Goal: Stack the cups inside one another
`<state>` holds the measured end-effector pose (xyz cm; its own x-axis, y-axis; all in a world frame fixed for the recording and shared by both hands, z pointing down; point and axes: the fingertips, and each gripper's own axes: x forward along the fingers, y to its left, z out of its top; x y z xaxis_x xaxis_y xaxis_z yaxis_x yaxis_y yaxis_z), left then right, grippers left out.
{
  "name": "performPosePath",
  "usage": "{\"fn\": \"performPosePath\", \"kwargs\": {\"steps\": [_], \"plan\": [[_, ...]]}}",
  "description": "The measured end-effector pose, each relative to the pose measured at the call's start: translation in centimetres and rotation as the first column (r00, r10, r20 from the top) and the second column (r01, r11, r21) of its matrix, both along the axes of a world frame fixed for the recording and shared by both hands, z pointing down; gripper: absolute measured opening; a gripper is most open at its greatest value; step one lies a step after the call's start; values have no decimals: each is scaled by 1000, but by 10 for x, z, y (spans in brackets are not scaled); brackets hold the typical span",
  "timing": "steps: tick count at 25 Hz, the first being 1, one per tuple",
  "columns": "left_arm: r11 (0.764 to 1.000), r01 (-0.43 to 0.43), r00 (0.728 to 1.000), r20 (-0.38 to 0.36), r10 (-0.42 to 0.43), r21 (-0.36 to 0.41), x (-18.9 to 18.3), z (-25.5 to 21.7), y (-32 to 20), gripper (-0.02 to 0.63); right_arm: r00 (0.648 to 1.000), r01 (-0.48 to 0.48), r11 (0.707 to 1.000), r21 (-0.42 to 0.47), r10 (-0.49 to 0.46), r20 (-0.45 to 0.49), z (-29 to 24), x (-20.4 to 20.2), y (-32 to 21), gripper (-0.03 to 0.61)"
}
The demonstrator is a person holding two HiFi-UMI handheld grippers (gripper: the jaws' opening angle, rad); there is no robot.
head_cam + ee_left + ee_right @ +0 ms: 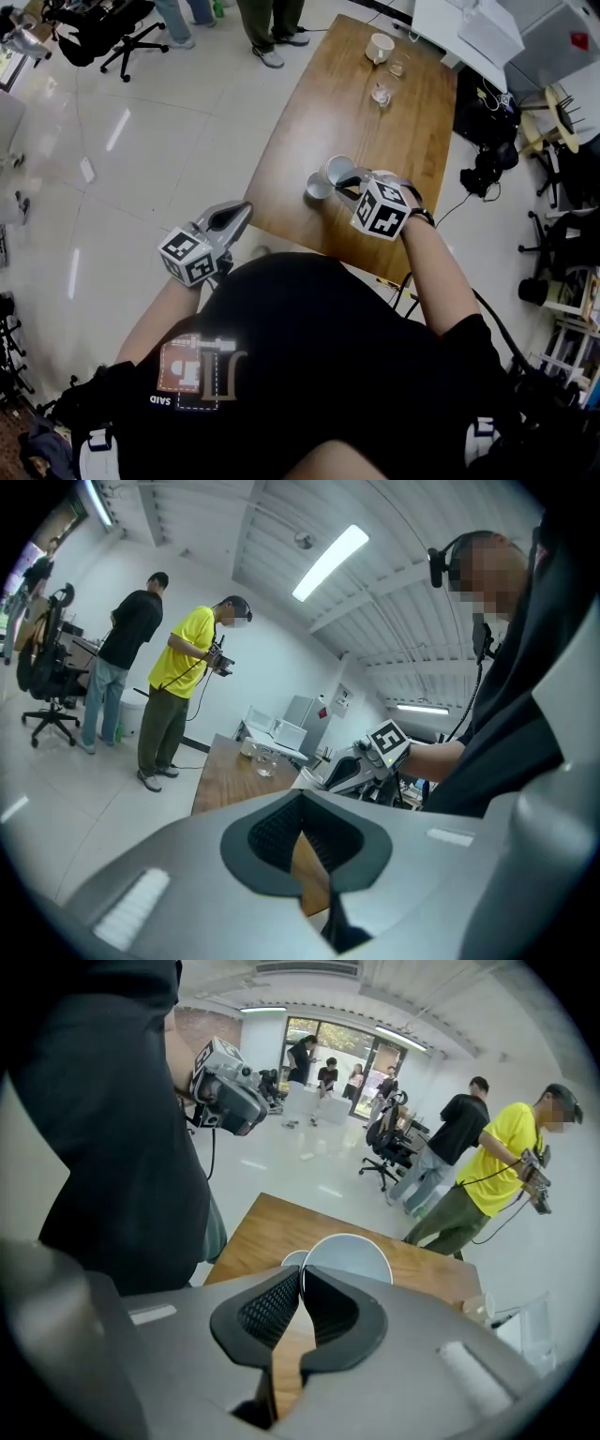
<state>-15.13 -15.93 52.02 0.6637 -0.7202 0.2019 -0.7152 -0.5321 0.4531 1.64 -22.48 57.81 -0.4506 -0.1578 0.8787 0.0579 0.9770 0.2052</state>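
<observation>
Right gripper (349, 181) is clamped on the rim of a pale cup (339, 169). In the right gripper view its dark ribbed pads (272, 1309) pinch the thin edge at the bottom of the cup's round mouth (349, 1255), one pad inside the wall and one outside. The gripper reaches in from five o'clock of the cup in the head view, its marker cube trailing toward the person.

A second cup (318, 187), greyer, sits at about seven o'clock of the held one, close against it. Whether the two touch cannot be told. Both are at the six o'clock end of the wooden table (309, 122), near its edge.

Left gripper (242, 212) is off the table at about eight o'clock of the cups, over the tiled floor, pointing toward one o'clock. Its jaws are together at the tips with nothing between them (300, 799).

At the table's twelve o'clock end stand a white mug (380, 46) and two small clear glasses (397, 67) (381, 96).

A person in a yellow shirt (187, 649) stands past the far end.
</observation>
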Motion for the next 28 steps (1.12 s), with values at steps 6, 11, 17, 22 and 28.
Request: {"fn": "performPosePath", "kwargs": {"steps": [6,11,17,22,28], "plan": [[998,59,998,4,-59,-11,-30,4,11,2,996,49,996,-72,-54,-74,37,-23,10,32],[997,67,998,8,-67,-25,-37,10,15,2,998,7,996,-84,-11,-54,54,-31,8,99],[1000,28,1000,-5,-28,-3,-28,3,4,2,887,-280,957,-82,290,360,-50,-3,-23,106],[999,-47,999,-20,48,20,8,-10,-19,2,431,-549,727,-412,669,606,-76,118,-25,59],[988,-147,989,-23,148,34,58,-18,-44,2,119,-738,446,-505,824,553,-8,223,29,14]]}}
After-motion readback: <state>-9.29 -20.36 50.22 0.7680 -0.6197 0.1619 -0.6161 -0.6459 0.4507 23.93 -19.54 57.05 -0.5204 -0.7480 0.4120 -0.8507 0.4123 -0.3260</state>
